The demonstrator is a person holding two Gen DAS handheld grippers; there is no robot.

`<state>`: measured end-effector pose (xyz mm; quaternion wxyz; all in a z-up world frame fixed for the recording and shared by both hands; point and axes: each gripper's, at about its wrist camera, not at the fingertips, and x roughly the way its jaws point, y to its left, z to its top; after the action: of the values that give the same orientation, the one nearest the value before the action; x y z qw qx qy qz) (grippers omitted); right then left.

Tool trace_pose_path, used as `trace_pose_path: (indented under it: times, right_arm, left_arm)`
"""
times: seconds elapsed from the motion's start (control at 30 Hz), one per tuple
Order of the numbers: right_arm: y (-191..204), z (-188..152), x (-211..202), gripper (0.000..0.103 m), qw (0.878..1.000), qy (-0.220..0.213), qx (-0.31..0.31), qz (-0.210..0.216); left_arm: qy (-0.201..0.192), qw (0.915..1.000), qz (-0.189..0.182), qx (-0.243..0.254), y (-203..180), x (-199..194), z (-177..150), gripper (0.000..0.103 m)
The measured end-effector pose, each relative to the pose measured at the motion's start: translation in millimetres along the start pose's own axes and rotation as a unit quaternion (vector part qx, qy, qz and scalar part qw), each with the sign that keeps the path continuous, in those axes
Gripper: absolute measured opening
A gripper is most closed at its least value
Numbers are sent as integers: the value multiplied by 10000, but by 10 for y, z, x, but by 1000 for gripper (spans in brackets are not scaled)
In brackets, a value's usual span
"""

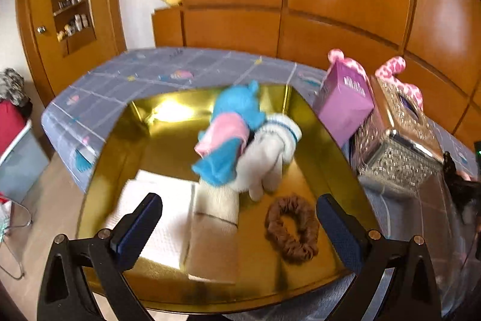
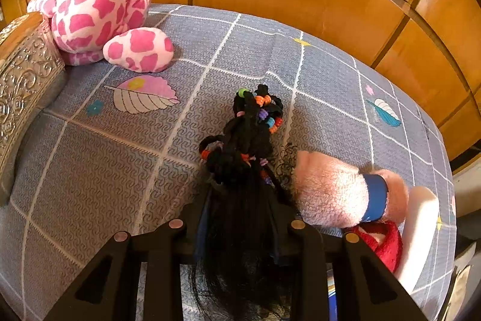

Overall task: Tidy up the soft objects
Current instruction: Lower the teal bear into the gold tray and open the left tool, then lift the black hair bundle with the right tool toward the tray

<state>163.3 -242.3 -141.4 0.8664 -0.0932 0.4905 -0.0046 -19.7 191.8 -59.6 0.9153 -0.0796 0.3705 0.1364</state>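
Left view alone shows the gold tray [image 1: 312, 122] – socks [image 1: 240, 137], brown scrunchie [image 1: 291, 230] inside, left gripper [image 1: 239, 226] spread apart. Right gripper [image 2: 240, 200] clamps black hair ties [image 2: 243, 137], frame centre – pink plush [image 2: 99, 8] upper left.

**Soft things in the tray and on the bed**

A blue-and-pink sock [image 1: 231, 134], a white glove [image 1: 267, 152], a brown scrunchie [image 1: 291, 230] and folded white cloths [image 1: 168, 218] lay in the gold tray [image 1: 327, 140]. A black hairpiece [image 2: 243, 158] with coloured bands was clamped above the bedspread. A pink-spotted plush [image 2: 99, 8] sat beyond.
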Motion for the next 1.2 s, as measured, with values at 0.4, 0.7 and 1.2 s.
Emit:
trace_pose_path:
  times: [0.4,0.7,1.2]
  right_arm:
    - [201,-33,-30,11,9991,-132,-122,-372]
    - [163,-27,-163,9,9994,-28,303,185]
    - [396,-98,-1334,5,9679,-1392,1030,1820]
  left_arm:
    - [296,9990,286,-192,163,254,-170,103]
    - [550,9978,50,-371,256,440,-241,103]
    - [546,9954,-351,-698,334,302,-219,103]
